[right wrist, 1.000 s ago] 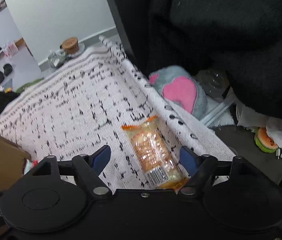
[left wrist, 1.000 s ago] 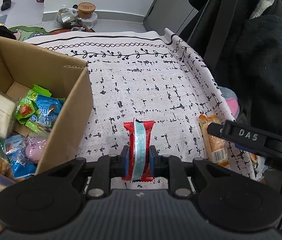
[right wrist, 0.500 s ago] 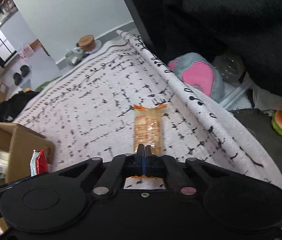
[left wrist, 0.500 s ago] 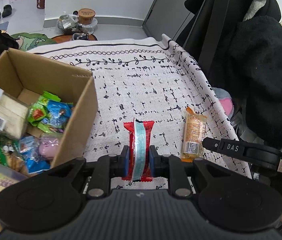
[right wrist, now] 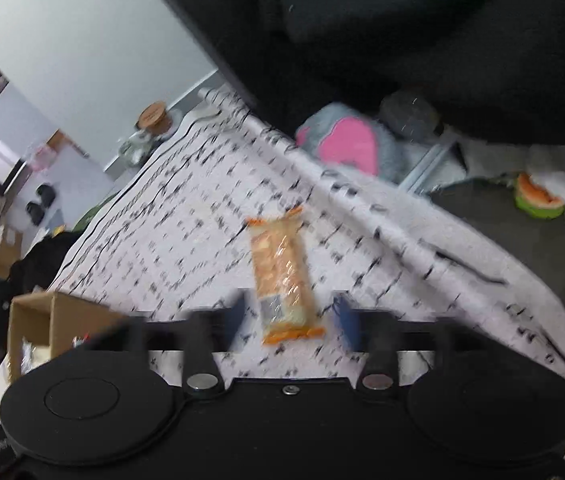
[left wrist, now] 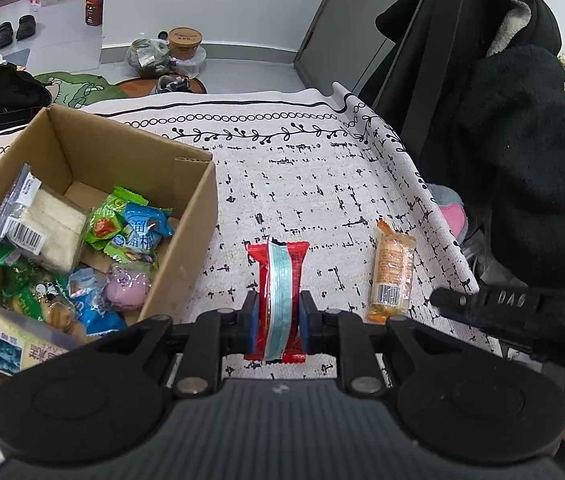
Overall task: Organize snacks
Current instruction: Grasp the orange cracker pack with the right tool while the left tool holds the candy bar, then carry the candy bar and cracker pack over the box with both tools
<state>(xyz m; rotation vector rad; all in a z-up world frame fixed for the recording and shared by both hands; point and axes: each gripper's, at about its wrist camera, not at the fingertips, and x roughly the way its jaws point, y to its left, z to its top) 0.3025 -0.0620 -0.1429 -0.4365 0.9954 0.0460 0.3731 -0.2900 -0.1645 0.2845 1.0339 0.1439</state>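
— What's around you on the cloth?

— A cardboard box [left wrist: 186,216] full of snacks on the left. My left gripper [left wrist: 278,314] is clamped on the red wrapper [left wrist: 277,300], with an orange packet [left wrist: 392,272] lying to the right.

— And the right gripper?

— My right gripper [right wrist: 288,316] has just been opening; the packet lies between its jaws, untouched. Only its blurred view shows the watermelon toy [right wrist: 538,196], far right.

The right gripper [left wrist: 522,312] reads "DAS"; Chinese characters mark a blue snack packet [left wrist: 142,232] in the box.
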